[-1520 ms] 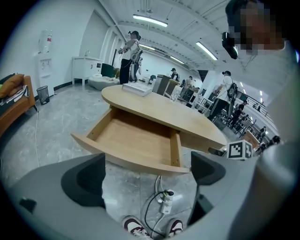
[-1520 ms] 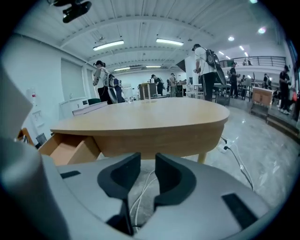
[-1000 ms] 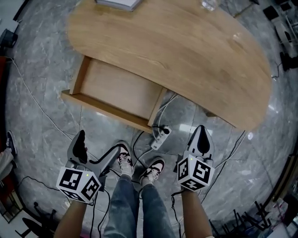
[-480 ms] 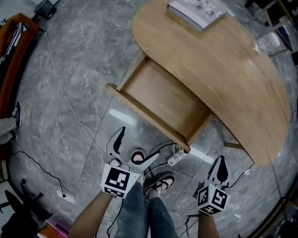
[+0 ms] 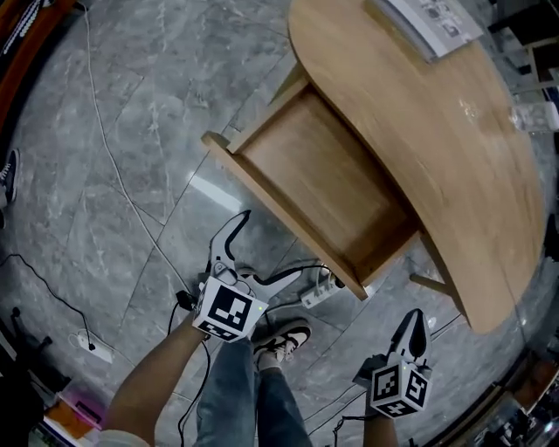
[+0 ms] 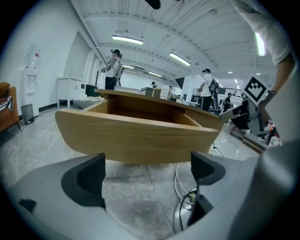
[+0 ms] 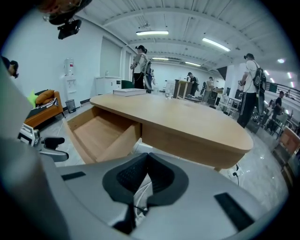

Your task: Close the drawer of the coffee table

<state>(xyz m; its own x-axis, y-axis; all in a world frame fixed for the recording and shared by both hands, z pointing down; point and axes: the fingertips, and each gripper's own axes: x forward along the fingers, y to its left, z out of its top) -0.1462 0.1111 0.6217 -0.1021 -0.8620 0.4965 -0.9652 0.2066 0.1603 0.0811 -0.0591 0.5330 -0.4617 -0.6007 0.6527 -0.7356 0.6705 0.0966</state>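
Observation:
The coffee table has a curved wooden top, and its drawer stands pulled out toward me, empty. My left gripper is open and low, just short of the drawer front, which fills the space ahead between its fingers without touching them. My right gripper is shut with nothing in it, hanging back at the table's near right end. In the right gripper view the table top and the open drawer lie ahead of the closed jaws.
A white power strip and cables lie on the grey floor under the drawer's near corner. My shoe is just behind it. A book and a glass rest on the table. People stand far off.
The left gripper has dropped and come closer to the drawer front. The right gripper has slid toward the lower right. The head view has swung, so the table now sits to the upper right.

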